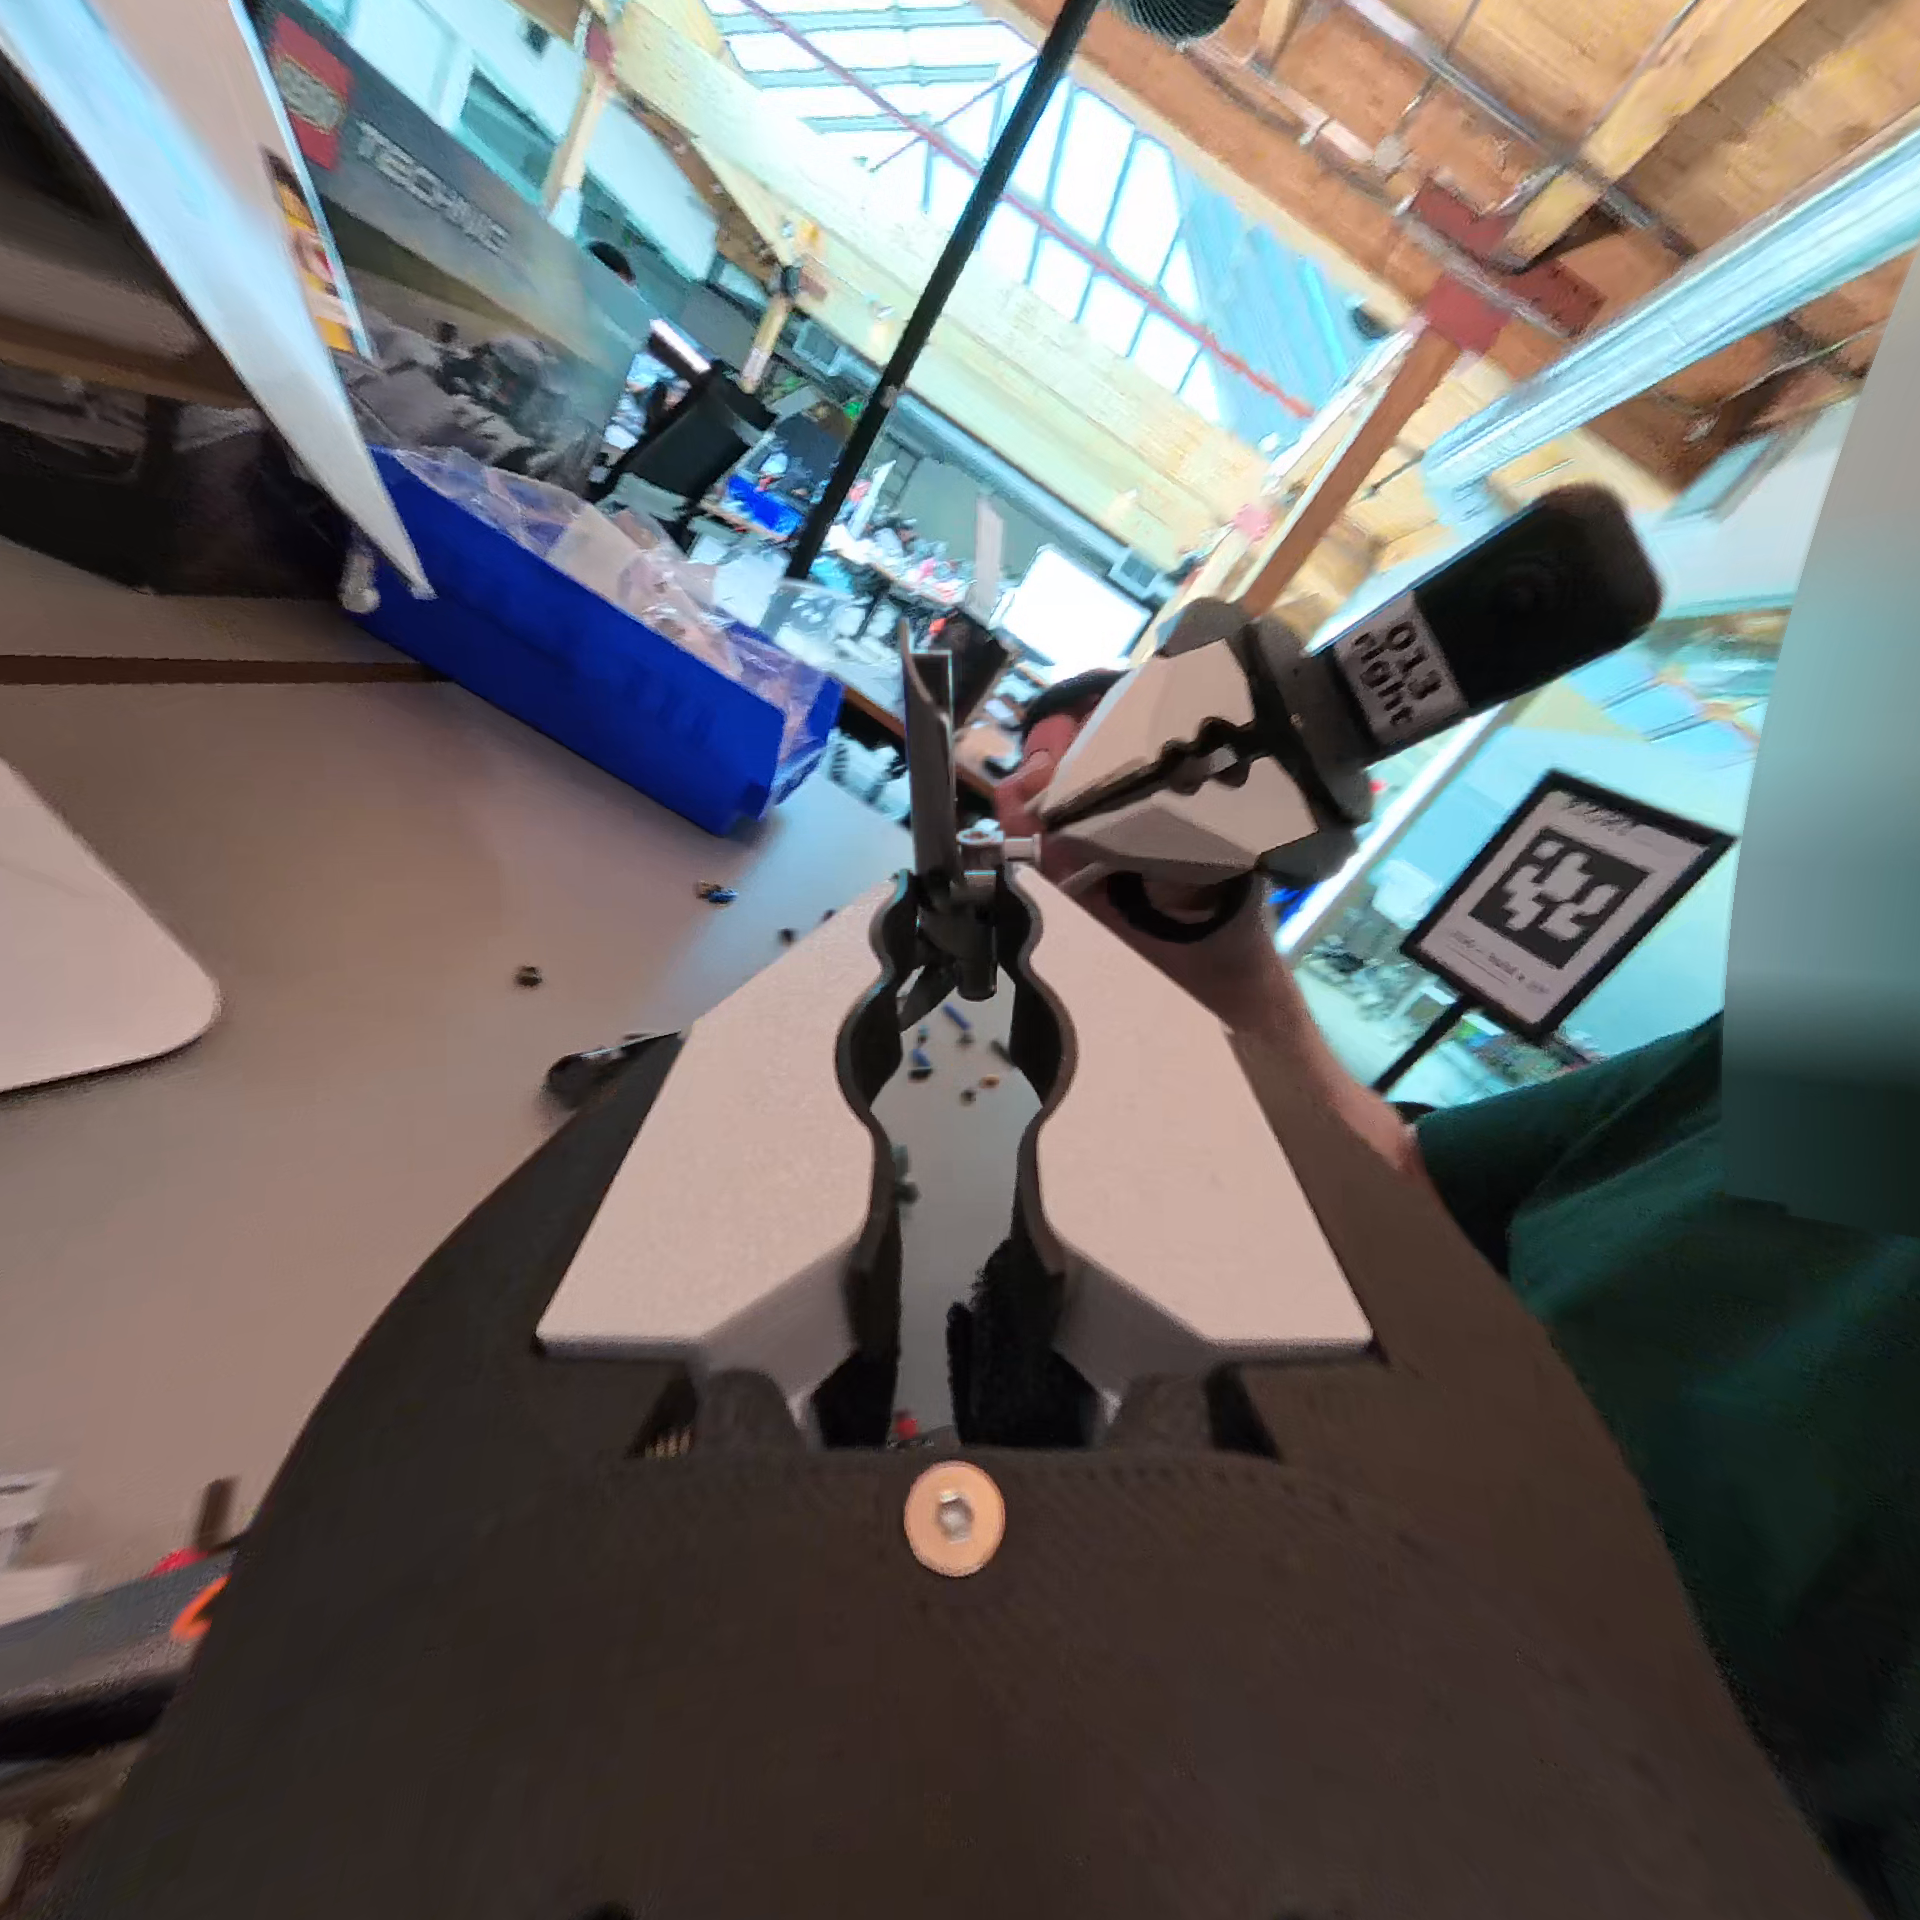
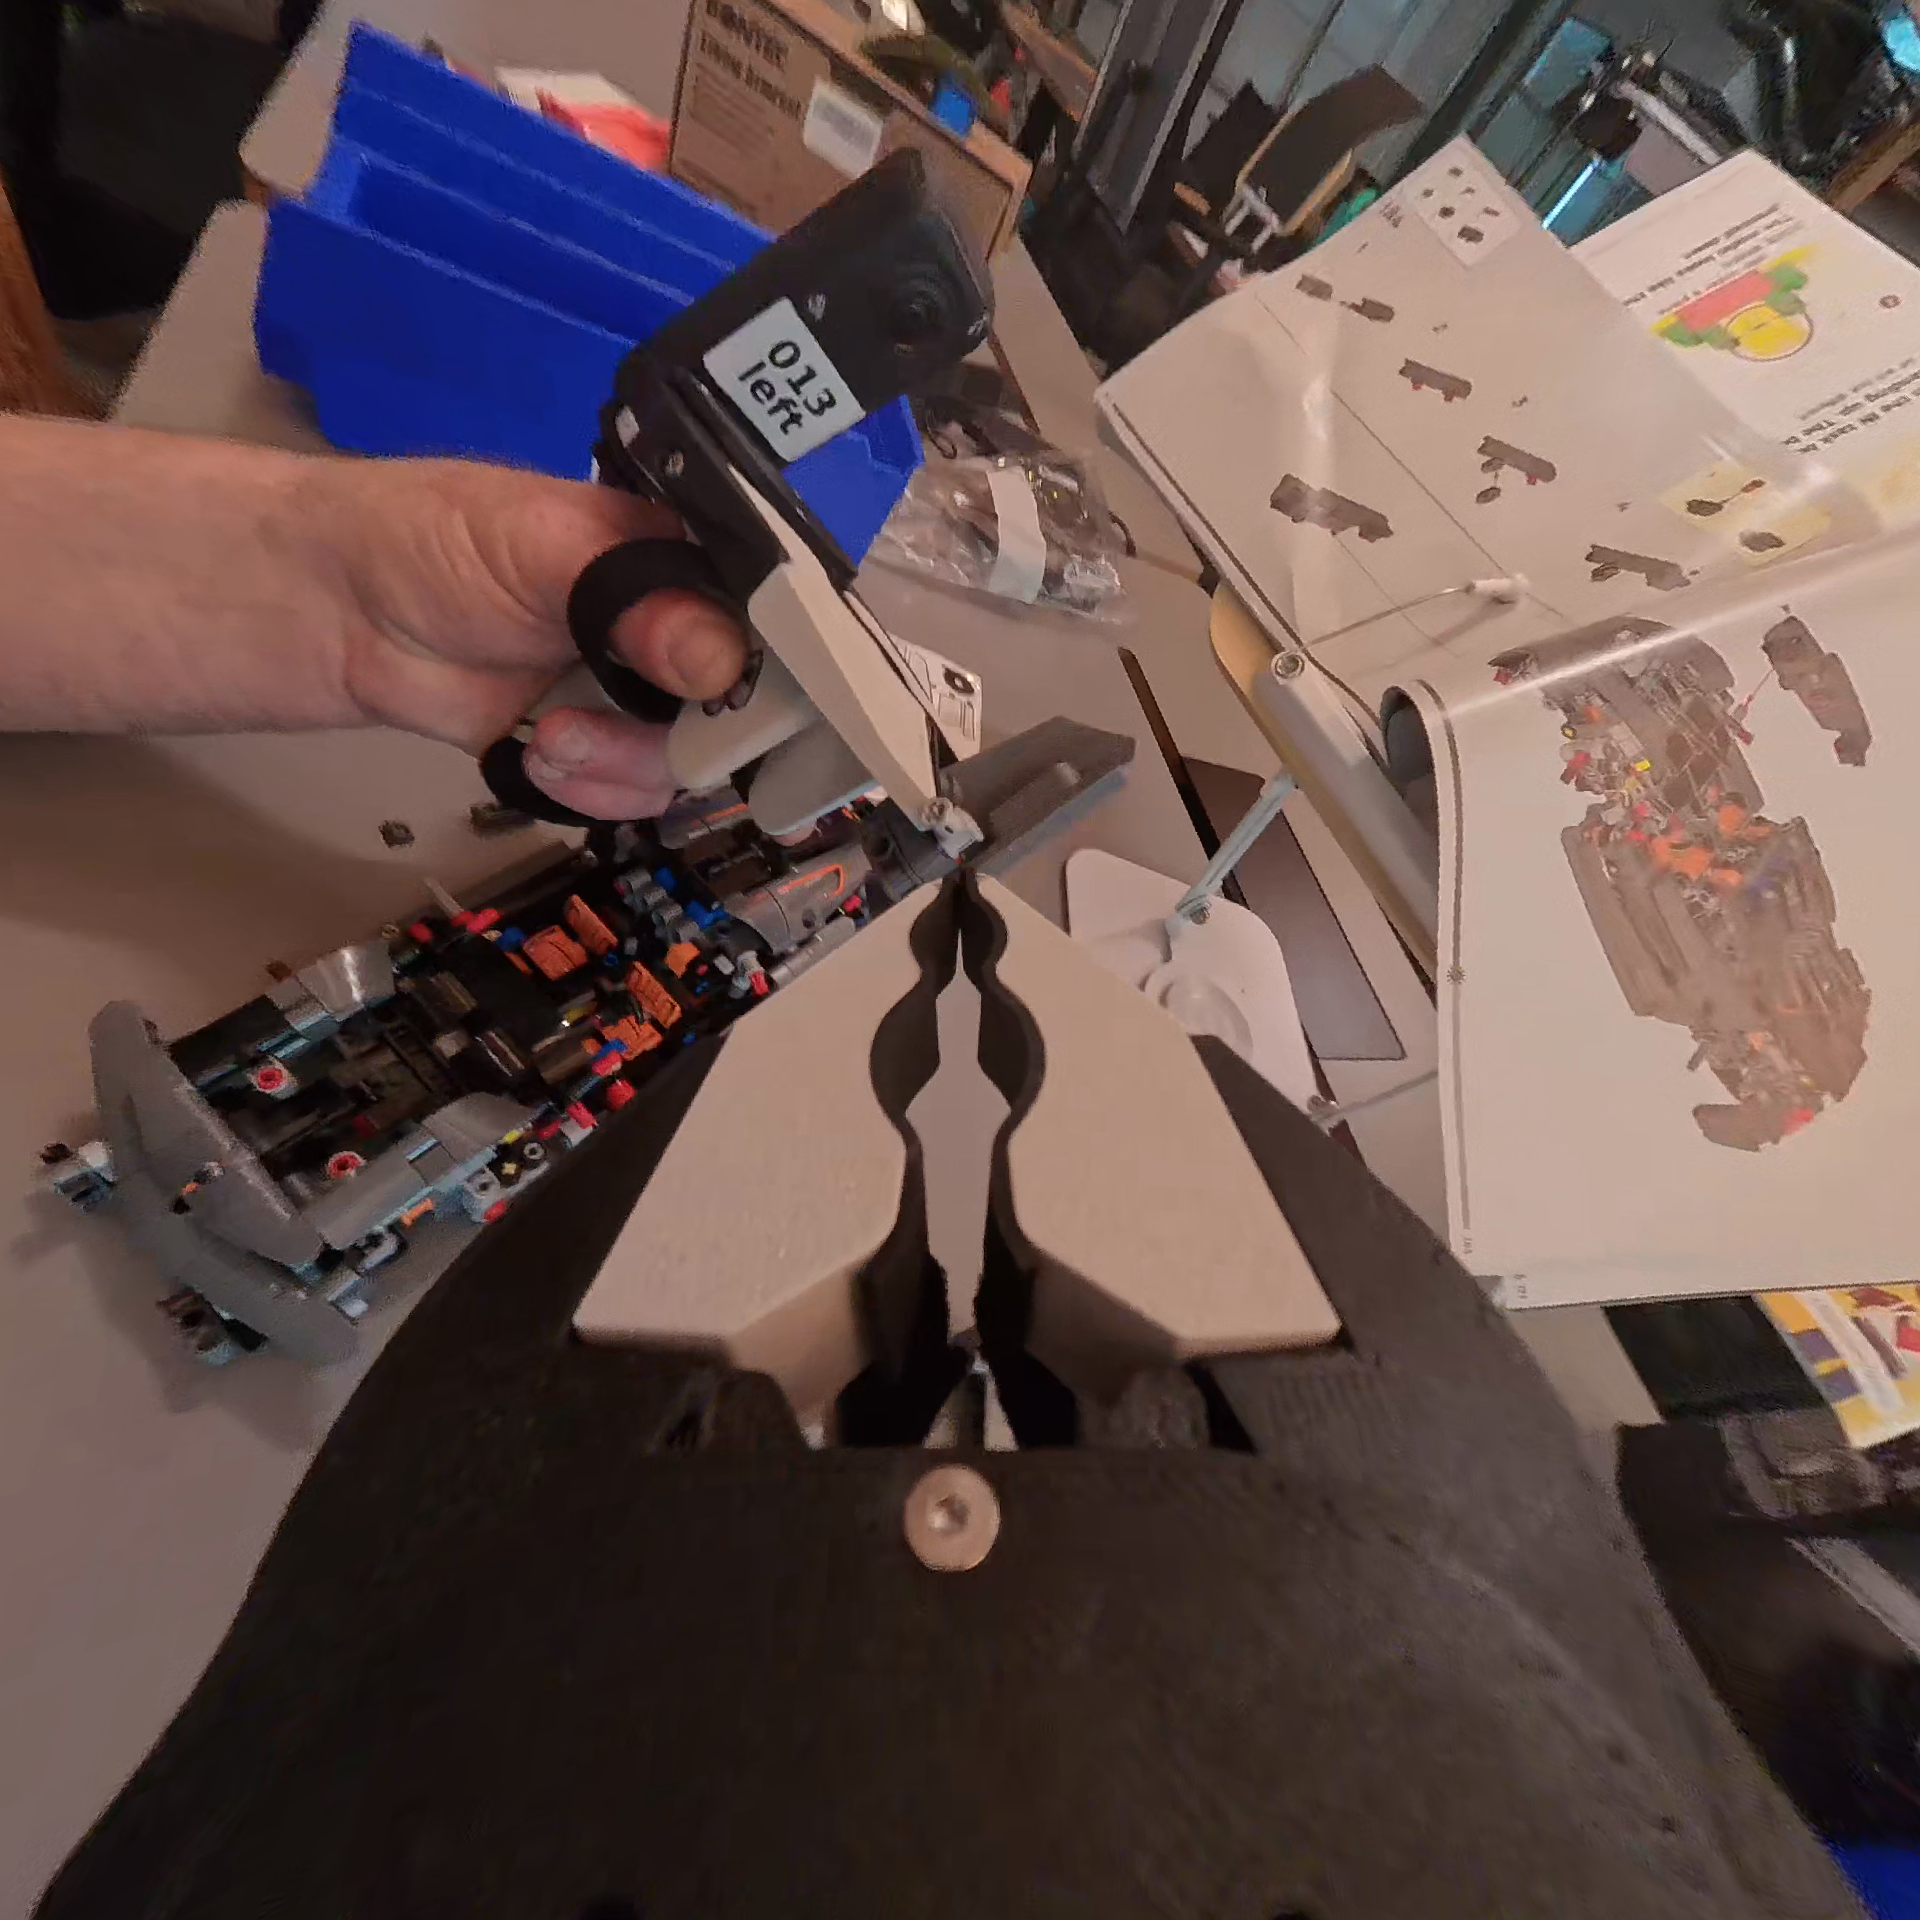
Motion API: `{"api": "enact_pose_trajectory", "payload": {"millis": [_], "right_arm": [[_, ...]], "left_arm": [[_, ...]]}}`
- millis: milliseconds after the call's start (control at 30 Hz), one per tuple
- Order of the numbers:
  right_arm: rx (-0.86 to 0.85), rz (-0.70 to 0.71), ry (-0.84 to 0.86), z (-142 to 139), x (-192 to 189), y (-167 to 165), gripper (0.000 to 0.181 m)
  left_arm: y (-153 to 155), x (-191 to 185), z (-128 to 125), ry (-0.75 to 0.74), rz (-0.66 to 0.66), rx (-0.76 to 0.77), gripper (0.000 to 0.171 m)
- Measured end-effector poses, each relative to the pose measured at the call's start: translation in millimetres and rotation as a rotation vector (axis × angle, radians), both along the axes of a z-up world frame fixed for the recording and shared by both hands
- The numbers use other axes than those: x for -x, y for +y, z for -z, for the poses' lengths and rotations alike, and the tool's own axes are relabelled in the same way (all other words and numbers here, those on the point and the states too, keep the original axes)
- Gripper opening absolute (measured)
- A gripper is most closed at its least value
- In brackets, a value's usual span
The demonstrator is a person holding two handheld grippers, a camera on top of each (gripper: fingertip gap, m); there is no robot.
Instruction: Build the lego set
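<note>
My left gripper (image 1: 954,906) is shut on a small dark grey lego sub-assembly (image 1: 928,758), held up off the table. A flat grey panel stands up from it and a light grey connector (image 1: 982,840) sits at its side. In the right wrist view the left gripper (image 2: 930,805) holds this panel piece (image 2: 1044,774) above the large lego car build (image 2: 468,1039). My right gripper (image 2: 961,891) has its jaws together, tips at the connector (image 2: 951,823). In the left wrist view the right gripper (image 1: 1044,831) pinches what looks like a small light grey pin (image 1: 1020,847) against the connector.
An open instruction booklet (image 2: 1558,831) stands on a holder at the right. Blue bins (image 2: 468,291) and a bag of parts (image 2: 997,520) lie behind. Small loose pieces (image 1: 717,891) dot the grey table (image 1: 364,831). The lego box (image 1: 436,260) leans at the back left. Left and right tips are no more than a few centimetres apart.
</note>
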State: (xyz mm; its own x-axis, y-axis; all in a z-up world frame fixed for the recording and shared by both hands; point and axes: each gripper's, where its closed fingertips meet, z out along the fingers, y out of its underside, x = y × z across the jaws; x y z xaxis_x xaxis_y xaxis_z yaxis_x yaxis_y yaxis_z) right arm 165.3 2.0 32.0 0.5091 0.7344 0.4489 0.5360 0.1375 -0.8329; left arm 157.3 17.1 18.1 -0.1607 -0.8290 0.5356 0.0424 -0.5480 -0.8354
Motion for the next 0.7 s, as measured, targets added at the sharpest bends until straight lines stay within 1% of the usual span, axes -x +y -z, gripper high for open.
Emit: {"api": "enact_pose_trajectory", "payload": {"millis": [67, 167, 233, 267, 367, 433, 500, 600, 667, 700], "right_arm": [[0.067, -0.002, 0.052, -0.7, -7.7, -2.7, 0.0], [0.194, 0.06, 0.034, 18.0, -28.8, -5.9, 0.011], [0.329, 0.095, -0.002, 43.3, -42.9, -15.5, 0.024], [0.389, 0.115, -0.021, 57.2, -49.9, -21.5, 0.028], [0.538, 0.166, -0.101, 103.1, -67.8, -42.3, 0.032], [0.582, 0.214, -0.159, 131.6, -79.9, -53.2, 0.034], [0.607, 0.222, -0.164, 151.2, -79.7, -62.1, 0.033], [0.591, 0.255, -0.209, 170.2, -80.3, -64.6, 0.032], [0.565, 0.277, -0.242, 177.1, -81.1, -61.3, 0.022], [0.553, 0.277, -0.243, 177.8, -80.1, -59.9, 0.019]], "left_arm": [[3.9, 1.5, 4.3, 0.046, -0.024, -0.041, 0.012], [11.8, 4.1, 5.8, 0.056, -0.046, -0.045, 0.012], [17.7, 4.5, 14.1, 0.1, -0.07, -0.068, 0.012], [19.9, 4.7, 17.0, 0.11, -0.079, -0.077, 0.012], [21.7, 3.9, 21.1, 0.105, -0.08, -0.081, 0.012], [19.6, 3.3, 21.2, 0.09, -0.066, -0.076, 0.012], [18.7, 2.5, 23.2, 0.094, -0.066, -0.084, 0.012], [17.4, 2.3, 22.0, 0.092, -0.067, -0.101, 0.012], [16.1, 1.9, 20.7, 0.09, -0.066, -0.115, 0.012], [15.6, 1.5, 20.8, 0.092, -0.066, -0.122, 0.013]]}}
